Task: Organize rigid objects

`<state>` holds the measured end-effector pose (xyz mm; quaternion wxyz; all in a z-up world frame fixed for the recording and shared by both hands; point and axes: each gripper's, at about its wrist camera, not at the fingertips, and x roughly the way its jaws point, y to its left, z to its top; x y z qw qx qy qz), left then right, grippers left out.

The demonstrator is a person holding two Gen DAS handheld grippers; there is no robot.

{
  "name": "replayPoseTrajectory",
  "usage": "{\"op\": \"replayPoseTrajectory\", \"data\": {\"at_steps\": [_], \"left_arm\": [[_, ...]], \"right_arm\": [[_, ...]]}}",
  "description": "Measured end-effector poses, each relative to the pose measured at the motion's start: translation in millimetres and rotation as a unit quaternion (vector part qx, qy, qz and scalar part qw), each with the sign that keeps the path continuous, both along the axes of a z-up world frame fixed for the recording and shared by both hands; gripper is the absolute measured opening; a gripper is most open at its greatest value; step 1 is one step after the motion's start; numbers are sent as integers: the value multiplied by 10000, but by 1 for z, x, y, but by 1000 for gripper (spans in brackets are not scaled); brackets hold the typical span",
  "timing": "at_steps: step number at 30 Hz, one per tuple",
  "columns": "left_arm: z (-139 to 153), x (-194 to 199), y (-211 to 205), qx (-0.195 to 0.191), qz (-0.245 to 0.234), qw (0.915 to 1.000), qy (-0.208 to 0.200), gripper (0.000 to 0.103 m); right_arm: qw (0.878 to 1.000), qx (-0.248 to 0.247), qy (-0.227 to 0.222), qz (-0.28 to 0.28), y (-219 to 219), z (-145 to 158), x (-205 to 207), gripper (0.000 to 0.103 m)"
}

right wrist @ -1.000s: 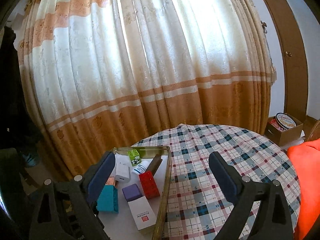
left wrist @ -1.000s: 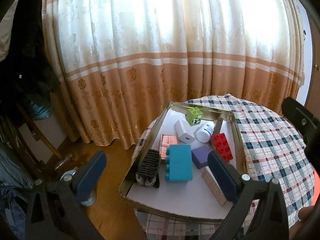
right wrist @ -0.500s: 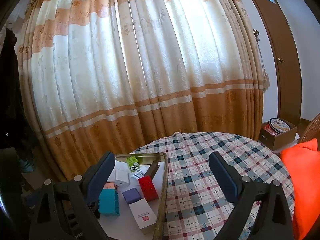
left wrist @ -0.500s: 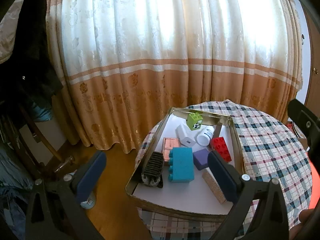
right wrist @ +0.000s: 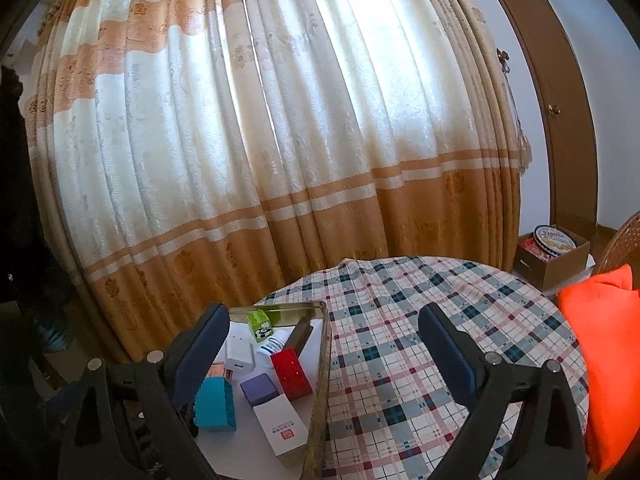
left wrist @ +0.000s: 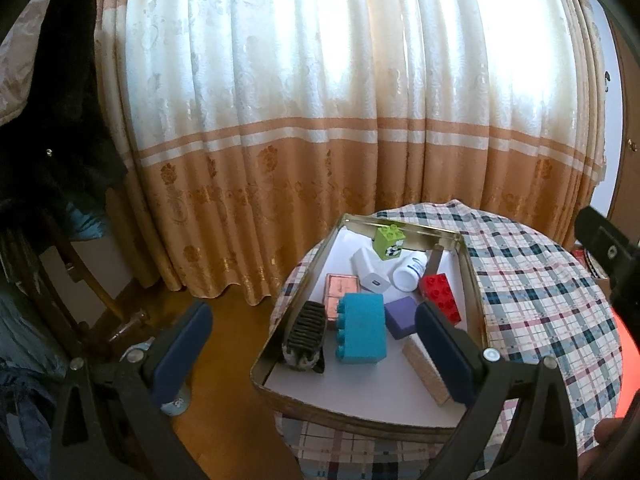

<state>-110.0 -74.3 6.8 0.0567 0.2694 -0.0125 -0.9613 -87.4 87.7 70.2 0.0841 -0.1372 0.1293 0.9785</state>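
A gold metal tray sits on the left part of a round table with a plaid cloth. In it lie a teal brick, a red brick, a green cube, a purple block, a white charger, a white bottle, a black comb and a white box. My left gripper is open and empty, above and short of the tray. My right gripper is open and empty, held above the table.
A long orange and cream curtain hangs behind the table. A wooden chair and dark clothes stand at the left. An orange cushion and a cardboard box are at the right, by a brown door.
Both grippers have pulled back and up from the table, so the tray and table look smaller and lower. The objects in the tray have not moved.
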Motion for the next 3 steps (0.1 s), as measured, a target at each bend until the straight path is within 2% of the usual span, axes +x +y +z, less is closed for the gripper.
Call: {"op": "replayPoseTrajectory", "data": {"at_steps": [3], "left_arm": [[1, 0, 2, -6, -45, 10000, 6, 102]], "right_arm": [[10000, -3, -70, -22, 2, -2, -3, 97]]}}
